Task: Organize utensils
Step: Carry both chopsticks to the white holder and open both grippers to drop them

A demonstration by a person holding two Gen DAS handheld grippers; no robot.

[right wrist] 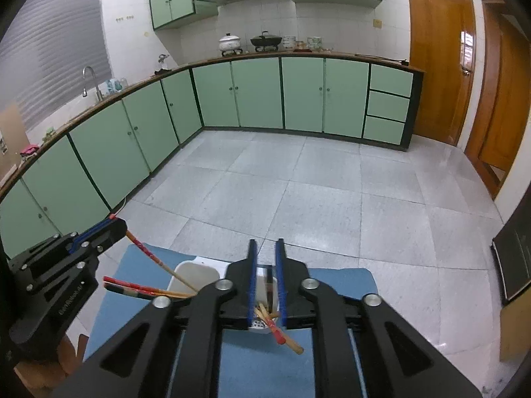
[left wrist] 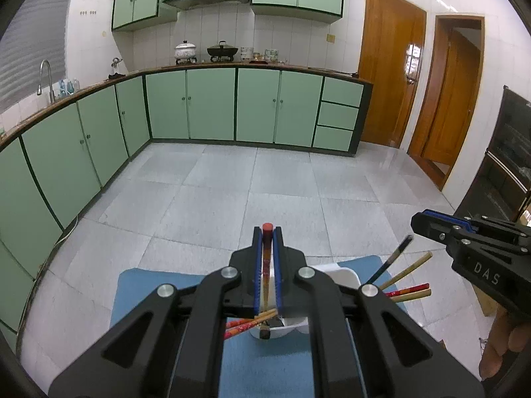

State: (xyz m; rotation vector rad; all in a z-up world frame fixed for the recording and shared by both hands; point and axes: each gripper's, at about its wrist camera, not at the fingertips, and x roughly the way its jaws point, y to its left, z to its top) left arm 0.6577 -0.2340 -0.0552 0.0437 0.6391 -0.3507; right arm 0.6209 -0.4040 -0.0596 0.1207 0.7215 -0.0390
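Note:
My left gripper (left wrist: pixel 267 232) is shut on a red-tipped patterned chopstick (left wrist: pixel 266 265), whose lower end slants down into the white utensil holder (left wrist: pixel 345 275). In the right wrist view the same left gripper (right wrist: pixel 114 221) is at the left, and the held chopstick (right wrist: pixel 149 252) reaches the holder's left compartment (right wrist: pixel 195 272). My right gripper (right wrist: pixel 266 247) hangs over the right compartment. Its blue pads stand slightly apart with nothing gripped. Several chopsticks (right wrist: pixel 282 335) lean in the holder below it. From the left wrist the right gripper (left wrist: pixel 418 219) hovers above loose chopsticks (left wrist: pixel 408 293).
The holder stands on a blue mat (left wrist: pixel 149 285) at the table's far edge, with grey tiled floor (right wrist: pixel 298 199) beyond. Green cabinets (left wrist: pixel 212 106) line the far walls. Wooden doors (left wrist: pixel 388 66) and a dark cabinet (left wrist: pixel 511 152) are at the right. A hand (left wrist: pixel 501 341) holds the right gripper.

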